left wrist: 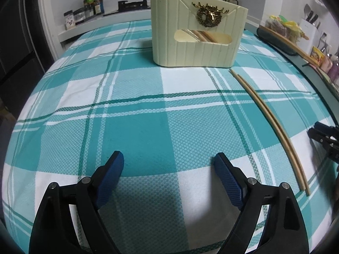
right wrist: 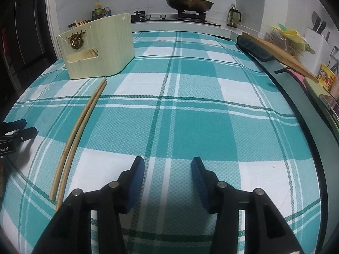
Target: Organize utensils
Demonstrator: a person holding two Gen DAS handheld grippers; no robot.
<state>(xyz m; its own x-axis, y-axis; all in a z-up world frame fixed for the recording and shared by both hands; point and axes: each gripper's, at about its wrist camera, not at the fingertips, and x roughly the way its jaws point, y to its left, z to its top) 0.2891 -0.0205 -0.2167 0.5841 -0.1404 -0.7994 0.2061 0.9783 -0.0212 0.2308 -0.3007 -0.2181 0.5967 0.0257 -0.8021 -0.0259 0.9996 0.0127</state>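
A cream utensil holder (left wrist: 197, 31) with a gold deer emblem stands at the far side of the checked tablecloth; chopsticks stand inside it. It also shows in the right wrist view (right wrist: 99, 48). A pair of wooden chopsticks (left wrist: 273, 124) lies on the cloth to the right of my left gripper, and to the left of my right gripper (right wrist: 78, 131). My left gripper (left wrist: 169, 163) is open and empty above the cloth. My right gripper (right wrist: 168, 169) is open and empty, also above the cloth.
A stove with a lidded pan (right wrist: 189, 3) stands at the back. Bottles and jars (left wrist: 89, 10) line the back left shelf. A wooden board and a dark tray (right wrist: 264, 48) lie along the right edge, with bags and knives behind.
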